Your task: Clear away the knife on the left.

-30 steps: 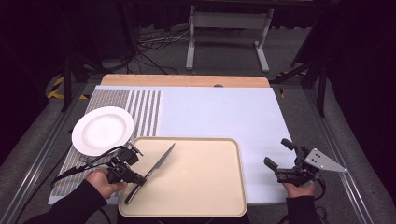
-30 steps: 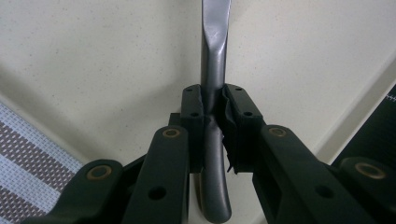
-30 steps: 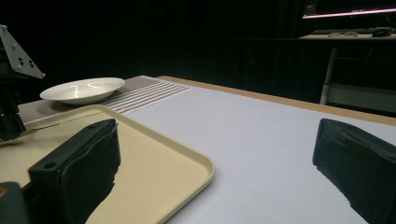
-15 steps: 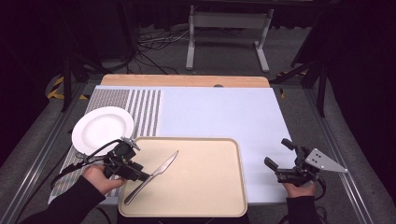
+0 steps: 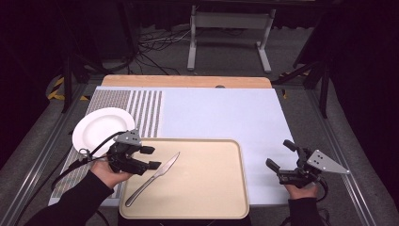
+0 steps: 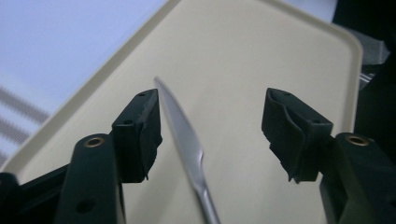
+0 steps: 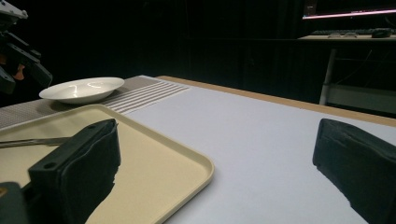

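The knife [image 5: 153, 178] is bare metal, polished enough to catch the light along its blade. It lies on a tray [image 5: 207, 188] of smooth beige plastic with a dull satin sheen. The plate [image 5: 99, 129] looks like glazed white china, glossy, with bright reflections in its bowl. The worktop [image 5: 226, 113] is covered by a matt pale sheet, ribbed and dotted grey at one side, with a bare wood strip at the far edge. The left hand-held gripper [image 5: 152, 157] has matt black pads, slightly rough-edged

Table evenly lit against a dark room; the left gripper view is soft, its near foreground blurred.
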`<state>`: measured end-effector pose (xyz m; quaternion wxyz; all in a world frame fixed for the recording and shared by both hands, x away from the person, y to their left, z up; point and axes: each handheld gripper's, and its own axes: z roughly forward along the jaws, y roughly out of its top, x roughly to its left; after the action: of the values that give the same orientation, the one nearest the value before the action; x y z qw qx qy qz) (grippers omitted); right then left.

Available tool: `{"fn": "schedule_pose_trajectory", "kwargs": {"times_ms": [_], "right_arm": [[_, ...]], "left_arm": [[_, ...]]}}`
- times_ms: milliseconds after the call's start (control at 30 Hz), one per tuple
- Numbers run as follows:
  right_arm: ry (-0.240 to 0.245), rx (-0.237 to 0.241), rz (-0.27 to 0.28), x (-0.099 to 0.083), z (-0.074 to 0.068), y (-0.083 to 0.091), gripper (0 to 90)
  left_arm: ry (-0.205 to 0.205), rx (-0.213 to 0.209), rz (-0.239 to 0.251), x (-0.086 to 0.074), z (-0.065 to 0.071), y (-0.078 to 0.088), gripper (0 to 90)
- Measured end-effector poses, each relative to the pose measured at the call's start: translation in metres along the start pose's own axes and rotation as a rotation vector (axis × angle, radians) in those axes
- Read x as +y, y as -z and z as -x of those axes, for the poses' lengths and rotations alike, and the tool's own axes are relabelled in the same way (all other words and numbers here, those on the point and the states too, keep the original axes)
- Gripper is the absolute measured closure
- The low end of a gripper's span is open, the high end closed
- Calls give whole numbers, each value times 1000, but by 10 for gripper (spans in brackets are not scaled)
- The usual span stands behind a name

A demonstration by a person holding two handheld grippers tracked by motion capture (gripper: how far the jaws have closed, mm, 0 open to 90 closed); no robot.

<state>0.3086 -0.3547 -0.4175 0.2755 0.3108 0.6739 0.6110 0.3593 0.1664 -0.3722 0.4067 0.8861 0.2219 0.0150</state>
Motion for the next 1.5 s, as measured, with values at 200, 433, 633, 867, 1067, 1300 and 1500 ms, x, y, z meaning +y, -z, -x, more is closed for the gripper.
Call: {"fn": "schedule_pose_trajectory", "kwargs": {"times_ms": [200, 433, 633, 867, 1067, 1300, 1500], "right_arm": [[1, 0, -1, 0, 0, 0, 14], [-1, 1, -5, -1, 2, 0, 14], [-9, -1, -1, -1, 2, 1, 14], [-11, 3, -5, -2, 2, 1, 15], [-7, 5, -9, -2, 2, 0, 17], [-9, 7, -12, -2, 2, -1, 17], [-10, 8, -14, -2, 2, -1, 18]], "left_arm": [[9, -24, -10, 7, -6, -15, 546], [-16, -11, -59, 10, -4, -39, 777], [-11, 17, -103, 5, -3, -57, 900], [-28, -5, -190, 0, -4, -76, 900], [-47, -10, -247, -5, -2, -85, 900], [-48, 7, -273, -5, -6, -89, 900], [-62, 21, -290, -6, -6, -91, 900]]}}
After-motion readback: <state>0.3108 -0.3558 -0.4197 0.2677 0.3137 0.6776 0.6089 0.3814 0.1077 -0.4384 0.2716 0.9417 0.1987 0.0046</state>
